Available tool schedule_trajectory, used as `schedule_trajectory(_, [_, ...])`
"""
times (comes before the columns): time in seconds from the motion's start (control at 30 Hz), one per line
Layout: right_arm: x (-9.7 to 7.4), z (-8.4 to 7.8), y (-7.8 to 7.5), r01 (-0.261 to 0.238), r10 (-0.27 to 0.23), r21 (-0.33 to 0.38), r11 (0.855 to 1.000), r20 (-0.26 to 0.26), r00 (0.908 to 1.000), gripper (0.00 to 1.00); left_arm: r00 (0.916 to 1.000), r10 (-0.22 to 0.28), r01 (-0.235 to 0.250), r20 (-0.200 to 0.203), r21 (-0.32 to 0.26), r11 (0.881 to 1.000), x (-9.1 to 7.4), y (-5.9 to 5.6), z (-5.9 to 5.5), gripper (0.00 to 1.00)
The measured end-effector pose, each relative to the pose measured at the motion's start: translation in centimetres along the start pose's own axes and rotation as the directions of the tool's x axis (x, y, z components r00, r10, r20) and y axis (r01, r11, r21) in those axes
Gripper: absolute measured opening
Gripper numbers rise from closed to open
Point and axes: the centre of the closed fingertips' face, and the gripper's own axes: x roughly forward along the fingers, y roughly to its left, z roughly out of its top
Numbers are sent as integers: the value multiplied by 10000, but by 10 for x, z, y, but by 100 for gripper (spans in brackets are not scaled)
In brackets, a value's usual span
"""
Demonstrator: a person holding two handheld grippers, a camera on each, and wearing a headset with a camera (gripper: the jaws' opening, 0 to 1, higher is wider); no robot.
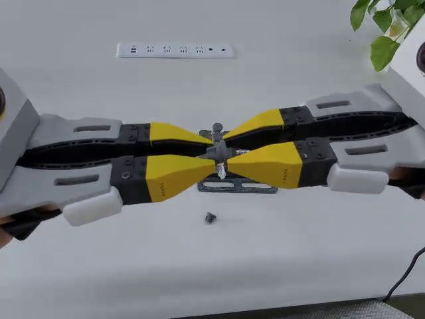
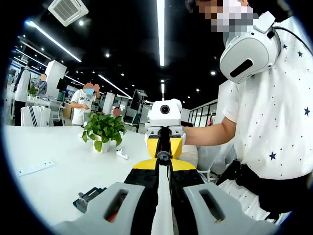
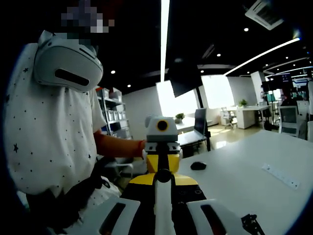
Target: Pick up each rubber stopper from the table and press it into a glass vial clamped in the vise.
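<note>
Over the white desk [image 1: 299, 266], the yellow-tipped left tongs [image 1: 211, 151] and right tongs [image 1: 229, 153] are held tip to tip above the small dark metal vise [image 1: 237, 188], both pairs closed, the left seemingly clamped on a grey rubber stopper [image 1: 219, 151]. Its seating is judged unfinished, and a second dark rubber stopper [image 1: 210, 217] is seen lying near the vise, not yet picked up.

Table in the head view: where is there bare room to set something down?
Free: the table between the power strip and the left gripper and right gripper, and the near stretch between the loose stopper and the cable. Crowded: the middle, where both grippers meet over the vise.
</note>
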Motion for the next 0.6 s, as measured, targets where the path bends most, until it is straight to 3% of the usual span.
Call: schedule_trajectory(0.6, [2,-5,-5,166,-168,-96,9998,-283,9995,6,9999,99,-99,-42,-82,9999,-2,4,-5,5])
